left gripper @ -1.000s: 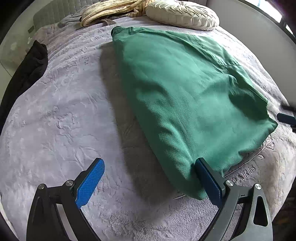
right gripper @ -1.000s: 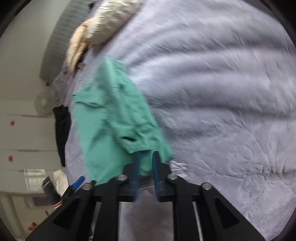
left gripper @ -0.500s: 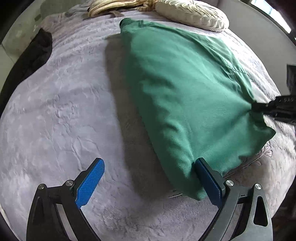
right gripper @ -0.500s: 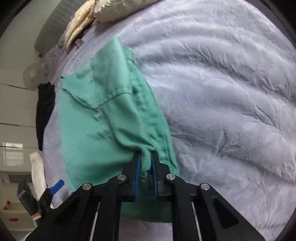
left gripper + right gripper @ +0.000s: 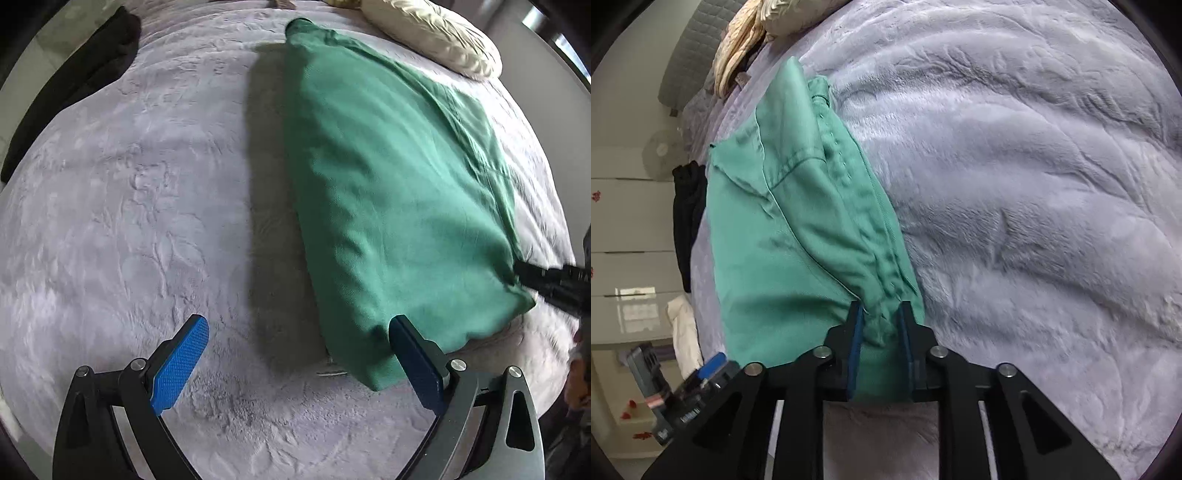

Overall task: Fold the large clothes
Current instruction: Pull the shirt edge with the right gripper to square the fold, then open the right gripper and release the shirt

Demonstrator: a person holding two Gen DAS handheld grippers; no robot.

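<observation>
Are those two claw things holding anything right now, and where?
The left gripper holds nothing. The right gripper is opening around a bunched corner of the green garment.

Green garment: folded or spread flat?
Folded. The green garment lies doubled on the bed, one layer's seamed edge over another; a bunch sits inside the opening right gripper.

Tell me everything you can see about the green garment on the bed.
The green garment is a large piece of woven-looking cloth with stitched seams, lying lengthwise on the grey bedspread, already folded over with its top layer wrinkled. Its far end reaches toward the cream pillow. The right gripper has a bunched near edge between its opening jaws. The left gripper stands wide open at the near corner, one finger against the cloth.
</observation>
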